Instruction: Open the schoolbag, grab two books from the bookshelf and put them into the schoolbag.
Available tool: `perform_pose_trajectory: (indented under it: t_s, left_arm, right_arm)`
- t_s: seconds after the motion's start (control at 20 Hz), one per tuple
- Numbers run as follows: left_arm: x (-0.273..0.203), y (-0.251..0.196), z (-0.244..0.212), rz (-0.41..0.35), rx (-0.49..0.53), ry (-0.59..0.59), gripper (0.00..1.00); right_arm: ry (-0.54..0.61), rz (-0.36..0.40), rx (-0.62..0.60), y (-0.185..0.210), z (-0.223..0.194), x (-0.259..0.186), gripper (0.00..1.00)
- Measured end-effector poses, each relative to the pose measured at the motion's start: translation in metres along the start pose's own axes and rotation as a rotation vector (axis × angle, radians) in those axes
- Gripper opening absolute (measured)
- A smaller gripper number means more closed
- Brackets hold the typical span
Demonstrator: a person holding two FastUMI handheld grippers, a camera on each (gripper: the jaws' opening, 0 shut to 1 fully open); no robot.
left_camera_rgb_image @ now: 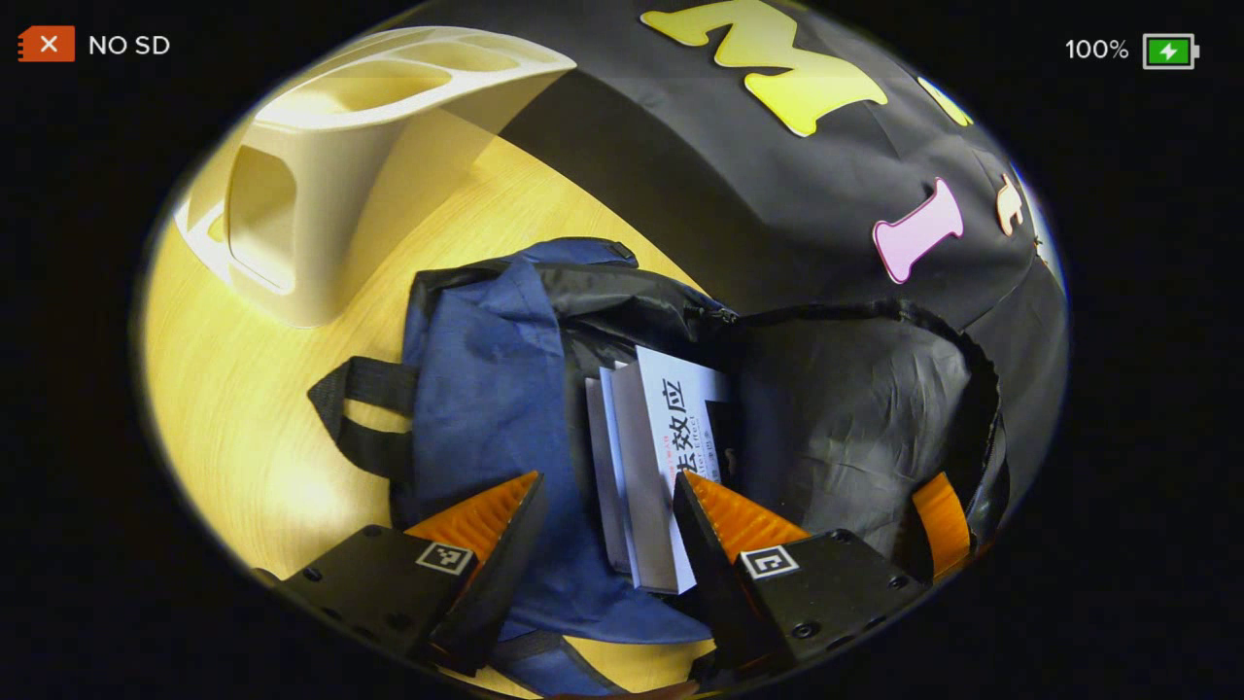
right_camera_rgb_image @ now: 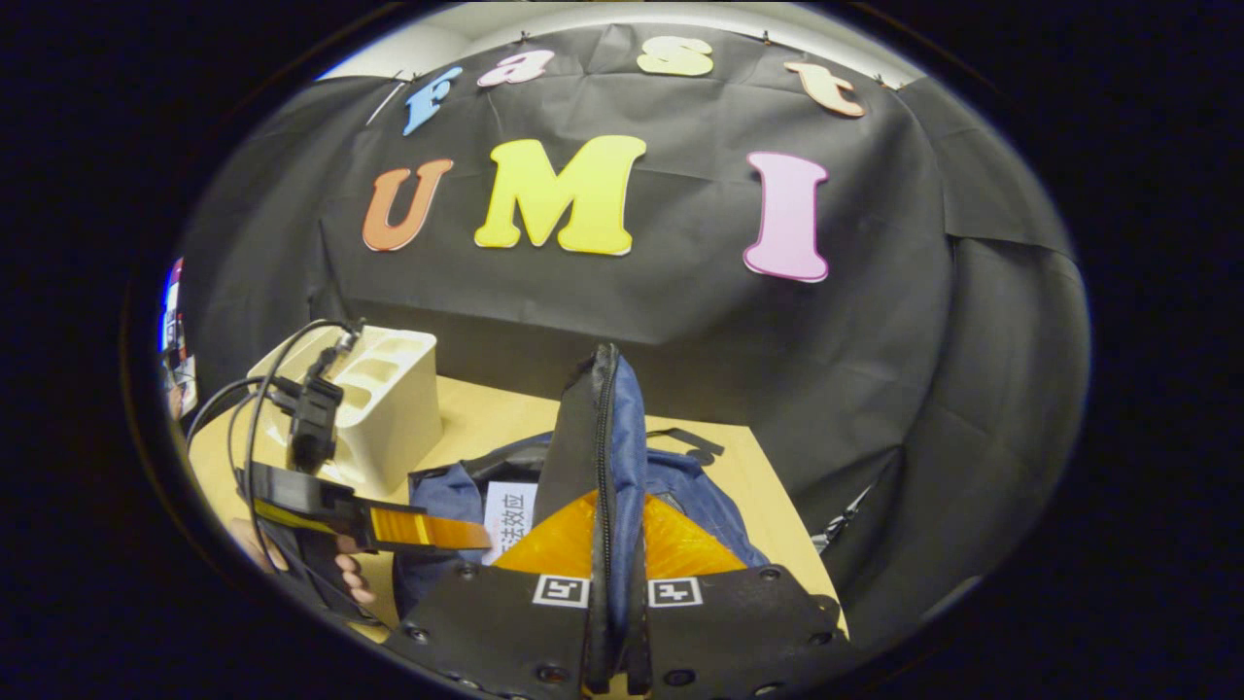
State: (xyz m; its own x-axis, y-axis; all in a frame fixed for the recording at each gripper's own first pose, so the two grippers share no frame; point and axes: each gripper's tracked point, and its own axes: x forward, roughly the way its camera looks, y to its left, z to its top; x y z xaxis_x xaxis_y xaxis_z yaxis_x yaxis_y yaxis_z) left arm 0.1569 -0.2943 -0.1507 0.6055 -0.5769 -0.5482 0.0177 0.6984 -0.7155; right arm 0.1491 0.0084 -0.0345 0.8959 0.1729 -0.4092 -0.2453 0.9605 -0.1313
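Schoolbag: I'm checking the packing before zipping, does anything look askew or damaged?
Nothing stands out. The books sit inside the open schoolbag, the right hand-held gripper pinches its zipper flap upright, and the bookshelf stands upright.

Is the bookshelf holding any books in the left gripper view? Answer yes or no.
No: the bookshelf slots look bare, while books sit inside the open schoolbag.

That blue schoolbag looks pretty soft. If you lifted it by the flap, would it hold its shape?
Probably not. The schoolbag is thin, wrinkled cloth that sags on the table, so it likely flops. The right gripper is shut on its zipper flap, which stands only where pinched. The books inside would likely weigh down the bottom.
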Motion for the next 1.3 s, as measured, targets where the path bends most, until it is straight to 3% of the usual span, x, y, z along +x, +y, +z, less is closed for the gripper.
perform_pose_trajectory:
  t_s: [0.3, 0.35, 0.4, 0.6, 0.65, 0.75, 0.8, 0.85, 0.9, 1.0, 1.05, 1.25, 1.3]
  left_arm:
    - [-0.046, 0.018, 0.008, 0.011, 0.096, -0.100, 0.84]
    - [-0.057, 0.018, 0.011, -0.001, 0.117, -0.123, 0.84]
    - [-0.069, 0.020, 0.013, -0.003, 0.138, -0.144, 0.84]
    - [-0.112, 0.034, 0.027, 0.022, 0.185, -0.228, 0.84]
    - [-0.123, 0.038, 0.028, 0.029, 0.192, -0.247, 0.84]
    - [-0.144, 0.047, 0.030, 0.044, 0.203, -0.278, 0.84]
    - [-0.155, 0.052, 0.031, 0.054, 0.213, -0.293, 0.84]
    - [-0.165, 0.058, 0.032, 0.071, 0.225, -0.313, 0.84]
    - [-0.176, 0.062, 0.033, 0.089, 0.245, -0.336, 0.84]
    - [-0.203, 0.065, 0.034, 0.124, 0.303, -0.380, 0.84]
    - [-0.217, 0.064, 0.034, 0.142, 0.341, -0.404, 0.84]
    - [-0.278, 0.058, 0.035, 0.227, 0.504, -0.548, 0.84]
    - [-0.292, 0.055, 0.033, 0.237, 0.536, -0.583, 0.84]
  right_arm:
    - [0.020, -0.047, -0.009, 0.005, -0.018, -0.012, 0.19]
    - [0.023, -0.062, -0.012, 0.004, -0.022, -0.013, 0.16]
    - [0.027, -0.071, -0.017, 0.006, -0.026, -0.015, 0.23]
    - [0.051, -0.109, 0.016, 0.009, -0.038, -0.027, 0.29]
    - [0.053, -0.109, 0.022, 0.012, -0.040, -0.032, 0.36]
    - [0.063, -0.112, 0.026, 0.017, -0.046, -0.043, 0.36]
    - [0.063, -0.117, 0.024, 0.018, -0.047, -0.049, 0.48]
    - [0.062, -0.122, 0.025, 0.019, -0.048, -0.055, 0.40]
    - [0.056, -0.122, 0.028, 0.022, -0.049, -0.064, 0.40]
    - [0.039, -0.122, 0.034, 0.026, -0.050, -0.083, 0.41]
    - [0.026, -0.118, 0.036, 0.028, -0.051, -0.093, 0.53]
    - [-0.060, -0.113, 0.070, 0.030, -0.051, -0.141, 0.62]
    - [-0.093, -0.109, 0.091, 0.030, -0.048, -0.153, 0.57]
